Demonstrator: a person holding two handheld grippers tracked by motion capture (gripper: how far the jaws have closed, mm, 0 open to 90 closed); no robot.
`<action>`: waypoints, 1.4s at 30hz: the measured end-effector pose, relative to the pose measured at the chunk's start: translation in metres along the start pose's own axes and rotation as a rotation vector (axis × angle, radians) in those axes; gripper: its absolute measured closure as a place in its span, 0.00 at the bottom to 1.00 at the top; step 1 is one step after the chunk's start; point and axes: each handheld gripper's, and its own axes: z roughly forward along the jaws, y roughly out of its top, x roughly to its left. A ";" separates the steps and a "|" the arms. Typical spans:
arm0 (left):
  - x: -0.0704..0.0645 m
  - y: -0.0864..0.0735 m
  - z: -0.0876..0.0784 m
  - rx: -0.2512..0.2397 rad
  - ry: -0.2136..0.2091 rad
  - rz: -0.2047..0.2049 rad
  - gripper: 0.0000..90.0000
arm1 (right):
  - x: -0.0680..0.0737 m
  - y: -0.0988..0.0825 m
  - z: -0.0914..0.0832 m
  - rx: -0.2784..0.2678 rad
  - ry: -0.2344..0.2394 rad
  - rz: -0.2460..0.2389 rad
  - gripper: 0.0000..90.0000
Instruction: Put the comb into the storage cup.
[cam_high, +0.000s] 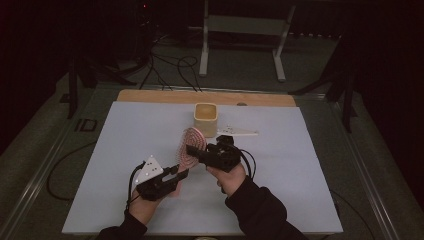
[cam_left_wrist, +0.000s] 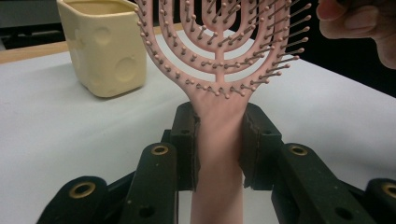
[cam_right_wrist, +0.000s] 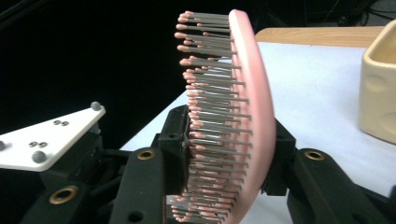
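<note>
The right gripper (cam_right_wrist: 229, 154) clamps the pink hairbrush (cam_right_wrist: 250, 107) by its head, one jaw on the bristles, the other on its back. Right of the brush stands a cream cup (cam_right_wrist: 380, 88); left of it, the other gripper's white plate (cam_right_wrist: 46, 137).

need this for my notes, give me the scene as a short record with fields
work in hand: pink hairbrush held up between both tools, above the table
left tool: shut on the brush handle
right tool: shut across the brush head, one pad on the bristles, one on the back
cup: cream, square, upright, behind the brush, apart from it
surface: white sheet over a wooden table
</note>
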 end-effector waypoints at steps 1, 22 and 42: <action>0.001 0.000 0.000 0.005 -0.005 -0.004 0.79 | 0.001 0.000 0.000 -0.003 0.004 -0.005 0.69; 0.000 0.006 0.000 0.030 -0.055 -0.045 0.66 | 0.008 0.002 -0.002 -0.042 0.013 -0.122 0.71; 0.010 0.006 -0.003 0.098 -0.079 -0.103 0.19 | -0.001 0.018 -0.023 -0.100 -0.028 -0.163 0.71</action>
